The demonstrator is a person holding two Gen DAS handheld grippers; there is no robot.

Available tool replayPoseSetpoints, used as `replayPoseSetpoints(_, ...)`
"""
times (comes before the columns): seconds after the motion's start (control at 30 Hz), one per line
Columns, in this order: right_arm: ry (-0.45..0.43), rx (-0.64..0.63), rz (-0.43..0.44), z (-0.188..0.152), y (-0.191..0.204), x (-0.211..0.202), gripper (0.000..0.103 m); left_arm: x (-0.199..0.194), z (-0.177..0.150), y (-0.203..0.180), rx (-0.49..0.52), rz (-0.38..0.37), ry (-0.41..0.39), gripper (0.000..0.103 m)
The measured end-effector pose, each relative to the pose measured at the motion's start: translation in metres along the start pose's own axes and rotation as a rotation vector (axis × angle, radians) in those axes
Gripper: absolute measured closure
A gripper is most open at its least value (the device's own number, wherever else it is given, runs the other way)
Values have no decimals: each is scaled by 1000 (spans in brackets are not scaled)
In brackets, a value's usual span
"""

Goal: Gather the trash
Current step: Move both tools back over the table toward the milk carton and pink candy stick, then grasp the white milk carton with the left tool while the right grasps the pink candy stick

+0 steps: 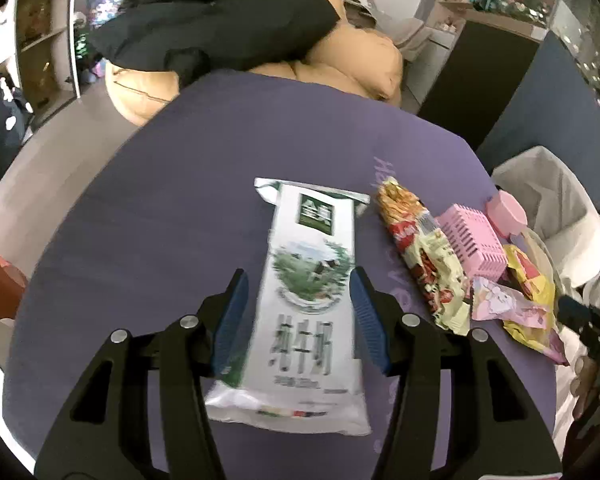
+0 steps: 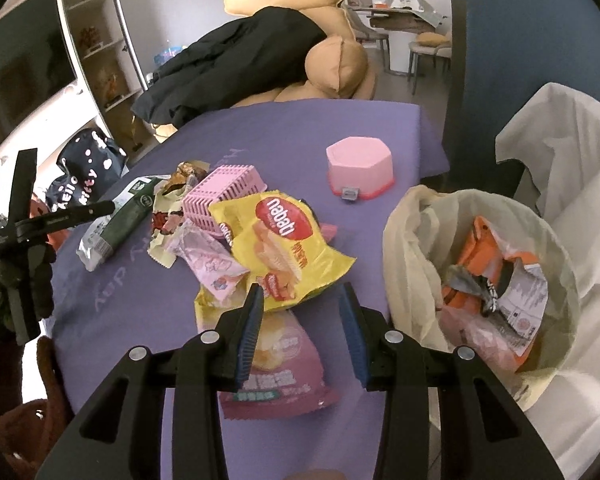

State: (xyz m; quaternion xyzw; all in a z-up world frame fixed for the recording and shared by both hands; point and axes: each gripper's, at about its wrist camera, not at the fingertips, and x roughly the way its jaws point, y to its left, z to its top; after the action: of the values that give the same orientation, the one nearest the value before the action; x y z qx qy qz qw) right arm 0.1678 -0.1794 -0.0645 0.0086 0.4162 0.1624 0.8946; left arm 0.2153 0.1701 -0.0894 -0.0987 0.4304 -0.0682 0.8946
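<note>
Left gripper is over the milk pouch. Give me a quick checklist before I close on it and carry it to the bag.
1. Left gripper open: ok.
2. milk pouch between its fingers: ok.
3. Fingers touching pouch: cannot tell, picture blurred.
4. Neighbouring snack wrapper outside the fingers: ok.
5. trash bag mouth open, room left: ok.
6. Right gripper open, holding nothing, apart from the pouch: ok.

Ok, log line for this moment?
left claw: open, straddling milk pouch | right claw: open, over pink wrapper | bin bag: partly filled
</note>
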Motion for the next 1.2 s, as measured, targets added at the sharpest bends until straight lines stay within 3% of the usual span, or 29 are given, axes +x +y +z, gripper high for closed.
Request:
replayPoseSetpoints(0.2,-8,-91,20,30,4,21,66,8,-1,-16,44,-1,20,52)
replayPoseSetpoints(0.4,85,-86,11,44,-2,60,66,8,3,-22,40,8,3,52)
replayPoseSetpoints(0.5,69,-61,9,44,-1,56,66,6,8,-15,8,11,-14,52)
replayPoseSetpoints(0.7,44,-149,74,48,35,34,66,8,10,-14,-13,4,-16,52)
replayPoseSetpoints(0.83,103,-236,156,47,69,46,66,8,8,-16,-12,-10,-15,52)
replayPoseSetpoints(1.0,178,-262,135,33,82,74,65,1,6,-15,-5,-20,-26,52)
replayPoseSetpoints(1.03,177,-277,123,30,84,76,66,1,6,-15,-4,-20,-28,52)
replayPoseSetpoints(1.13,162,-279,118,33,85,71,83,0,5,-15,-5,-21,-32,52)
replayPoseSetpoints(1.2,135,-277,120,35,87,63,87,1,4,-15,-10,-24,-30,52)
